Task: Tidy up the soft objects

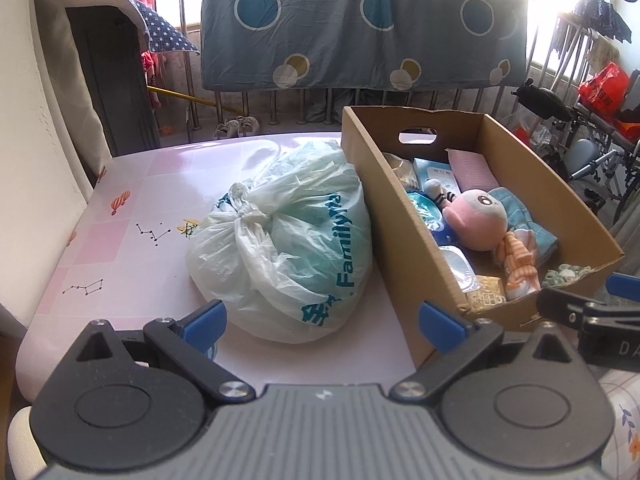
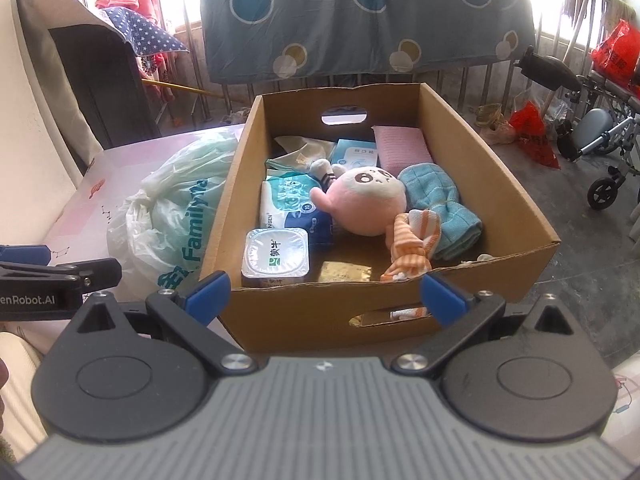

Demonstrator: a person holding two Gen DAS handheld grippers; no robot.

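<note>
A cardboard box (image 2: 516,200) (image 1: 372,184) stands on the pink table (image 1: 132,208). In it lie a pink plush toy (image 2: 366,204) (image 1: 476,216), a blue cloth (image 2: 440,200), an orange striped cloth (image 2: 416,246), a pink towel (image 2: 402,146), tissue packs (image 2: 288,204) and a sealed cup (image 2: 276,256). A tied white plastic bag (image 1: 288,240) (image 2: 176,204) lies left of the box. My left gripper (image 1: 322,322) is open and empty, just before the bag. My right gripper (image 2: 324,296) is open and empty at the box's near wall.
A blue spotted quilt (image 1: 360,24) hangs on railings behind the table. A dark cabinet (image 1: 108,80) stands at the back left. A wheelchair (image 2: 600,140) and red bags (image 2: 536,136) are on the floor to the right.
</note>
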